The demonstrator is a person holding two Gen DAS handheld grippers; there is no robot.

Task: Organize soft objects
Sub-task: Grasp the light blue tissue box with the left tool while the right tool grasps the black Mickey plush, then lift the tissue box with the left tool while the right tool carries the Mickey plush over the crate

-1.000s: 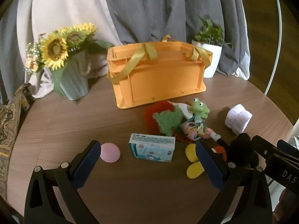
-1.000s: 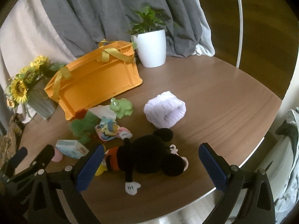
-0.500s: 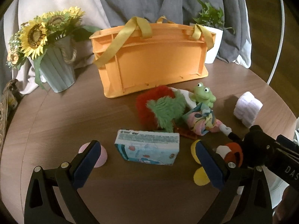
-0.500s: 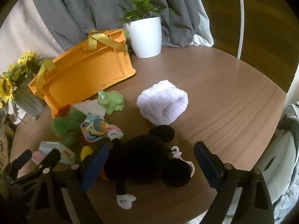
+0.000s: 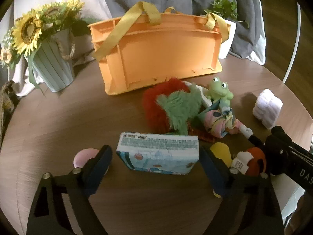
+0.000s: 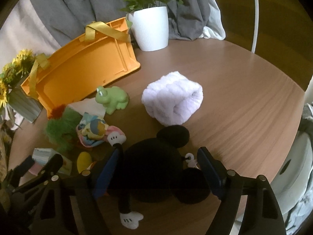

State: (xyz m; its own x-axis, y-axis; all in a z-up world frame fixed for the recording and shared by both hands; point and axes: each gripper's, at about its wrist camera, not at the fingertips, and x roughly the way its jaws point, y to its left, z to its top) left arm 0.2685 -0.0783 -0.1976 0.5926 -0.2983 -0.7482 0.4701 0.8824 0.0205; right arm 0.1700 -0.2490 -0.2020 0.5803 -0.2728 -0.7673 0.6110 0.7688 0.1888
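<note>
— Both tongs are seen released. Left gripper (image 5: 155, 165), lower centre of the left wrist view: fingers spread either side of the tissue pack (image 5: 158, 153), no contact made out.

— And to its left?

— Pink round pad (image 5: 84, 156), partly hidden behind the left finger. Sunflower vase (image 5: 50, 66) is noted upper left; orange crate (image 5: 158, 52), with yellow straps, stands top centre on the table (image 5: 64, 117).

— Soft items, middle of the frame?

— Red and green fuzzy toy (image 5: 172, 107) is found just in front of the crate, touching a patterned cloth bundle (image 5: 219, 121); green frog (image 5: 219, 92) sits against the bundle's far side. Rolled lavender towel (image 5: 267, 107) lies apart at mid right.

— Right gripper?

— Right gripper (image 6: 158, 171), lower centre of the right wrist view, is held wide around the black mouse plush (image 6: 156, 168), which lies flat on the table between the fingers. Whether the pads touch it cannot be told. The towel (image 6: 172, 98) is recorded just beyond the plush's ear, centre of frame; white plant pot (image 6: 150, 29) stands top centre.
</note>
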